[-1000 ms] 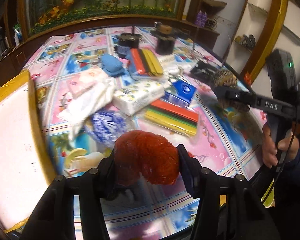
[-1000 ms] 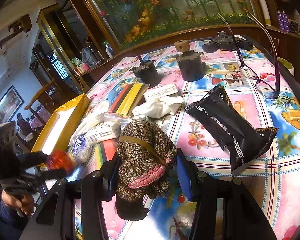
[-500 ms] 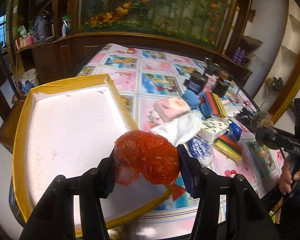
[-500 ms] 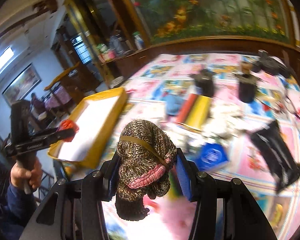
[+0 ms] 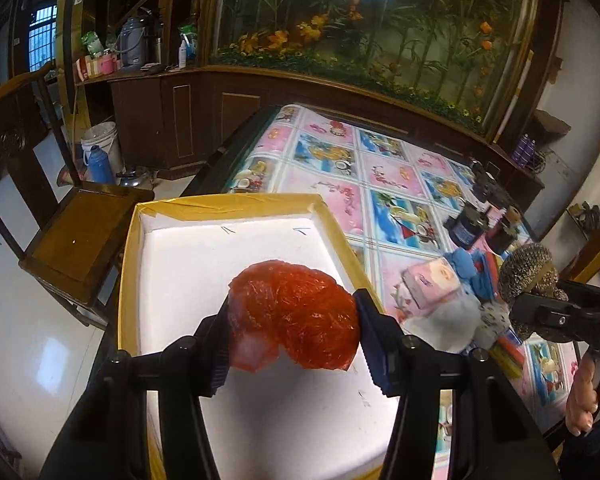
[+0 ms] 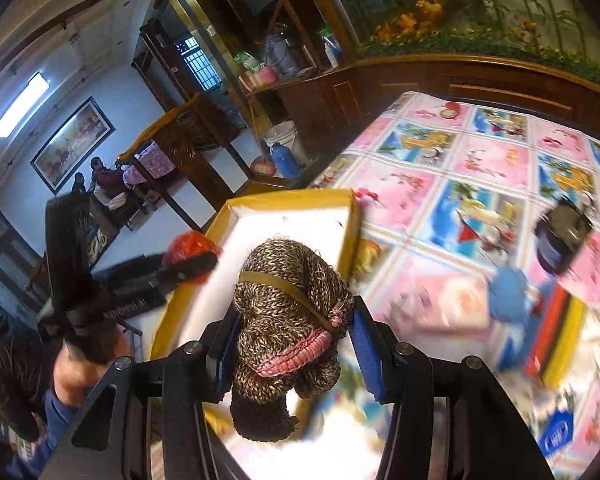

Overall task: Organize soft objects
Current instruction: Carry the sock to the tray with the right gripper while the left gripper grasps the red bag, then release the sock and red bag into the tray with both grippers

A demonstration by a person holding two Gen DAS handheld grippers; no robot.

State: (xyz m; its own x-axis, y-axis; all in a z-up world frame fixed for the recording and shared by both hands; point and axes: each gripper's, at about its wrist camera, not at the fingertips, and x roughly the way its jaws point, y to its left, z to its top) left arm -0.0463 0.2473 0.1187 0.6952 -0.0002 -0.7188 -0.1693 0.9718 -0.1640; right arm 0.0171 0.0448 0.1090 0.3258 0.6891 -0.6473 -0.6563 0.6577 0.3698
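My left gripper [image 5: 294,330] is shut on a crumpled red plastic bundle [image 5: 296,314], held over the white inside of a yellow-rimmed box [image 5: 228,202] at the table's left end. My right gripper [image 6: 288,338] is shut on a rolled brown knitted piece [image 6: 288,320] with a pink edge and a tan band, above the box's near right corner [image 6: 350,216]. In the left wrist view the right gripper with the knit roll [image 5: 528,268] shows at the right edge. In the right wrist view the left gripper with the red bundle [image 6: 190,246] shows at the left.
A pile lies on the patterned tablecloth [image 5: 380,172] right of the box: a pink pack [image 5: 432,280], a blue cloth [image 5: 466,264], white wraps, striped coloured packs [image 6: 560,328], two dark cylinders [image 5: 466,228]. A wooden chair [image 5: 80,236] stands left of the box.
Both grippers have swung left from the pile to the box, each still holding its object. The box now fills the lower part of the left wrist view.
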